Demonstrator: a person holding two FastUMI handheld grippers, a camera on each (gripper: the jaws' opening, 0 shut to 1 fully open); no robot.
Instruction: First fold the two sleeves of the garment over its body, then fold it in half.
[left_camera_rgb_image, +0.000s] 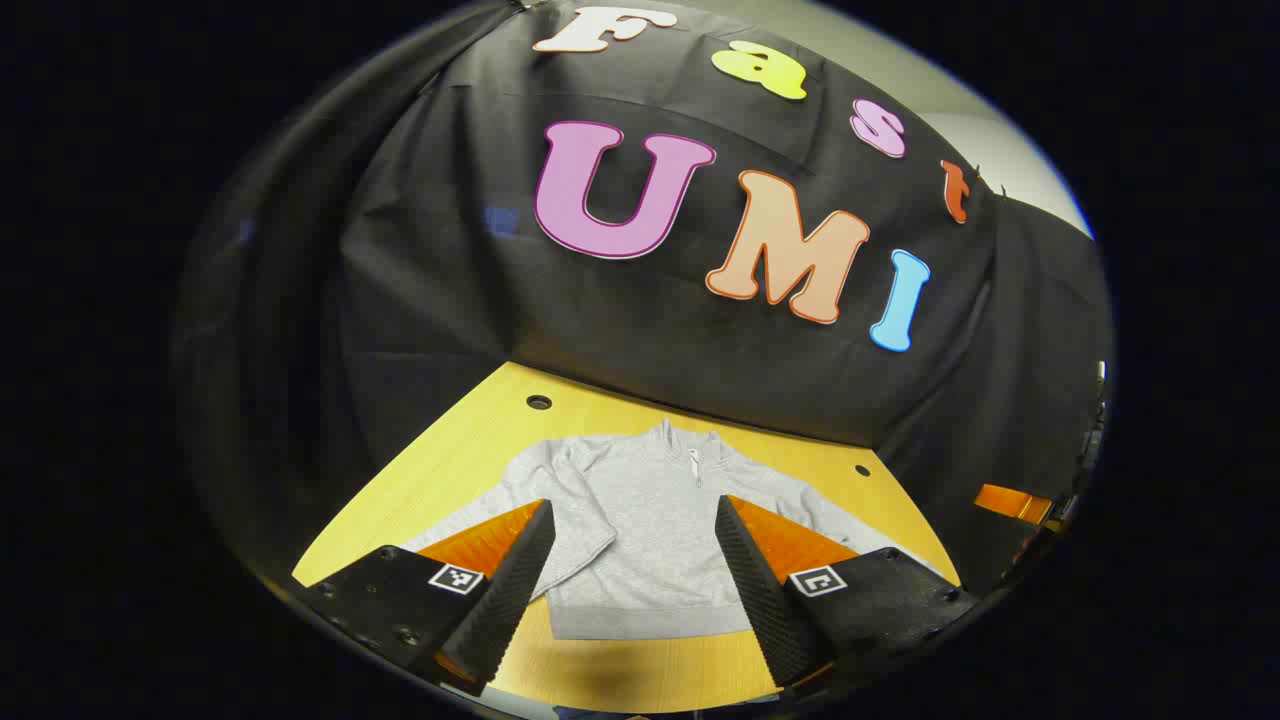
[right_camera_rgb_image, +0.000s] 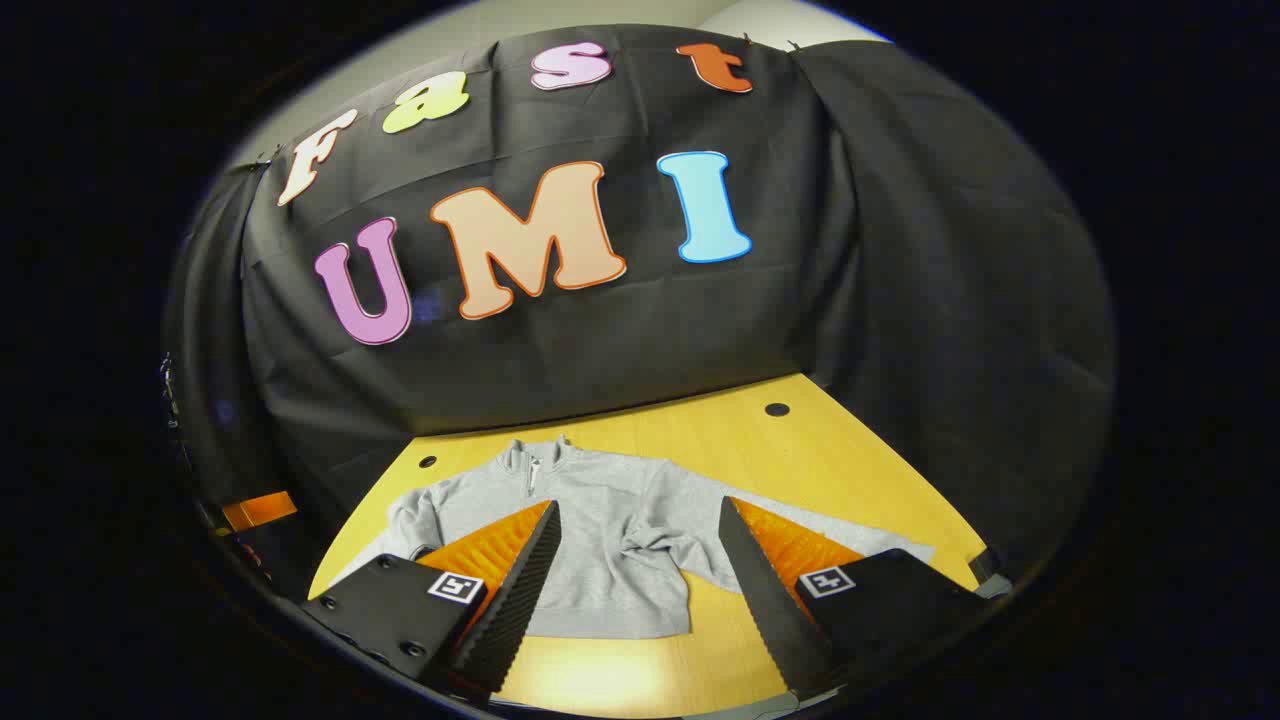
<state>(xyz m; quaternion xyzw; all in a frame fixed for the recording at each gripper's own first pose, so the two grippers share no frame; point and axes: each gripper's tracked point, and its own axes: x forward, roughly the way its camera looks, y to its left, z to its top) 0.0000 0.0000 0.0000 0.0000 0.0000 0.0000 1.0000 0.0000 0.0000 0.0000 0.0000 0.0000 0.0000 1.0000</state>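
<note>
Both your hand-held grippers, left (left_camera_rgb_image: 632, 570) and right (right_camera_rgb_image: 636, 572), hang spread and empty. The garment (left_camera_rgb_image: 640, 520) lies flat on the counter (left_camera_rgb_image: 470, 440) ahead, sleeves unfolded. Risk: a deep pinch grabs two layers and drags the body.

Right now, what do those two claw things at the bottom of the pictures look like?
Each hand-held gripper, left and right, has two wedge-shaped fingers with ridged inner faces, mounted on dark blocks with screws. Each block carries a small square black-and-white marker.
</note>
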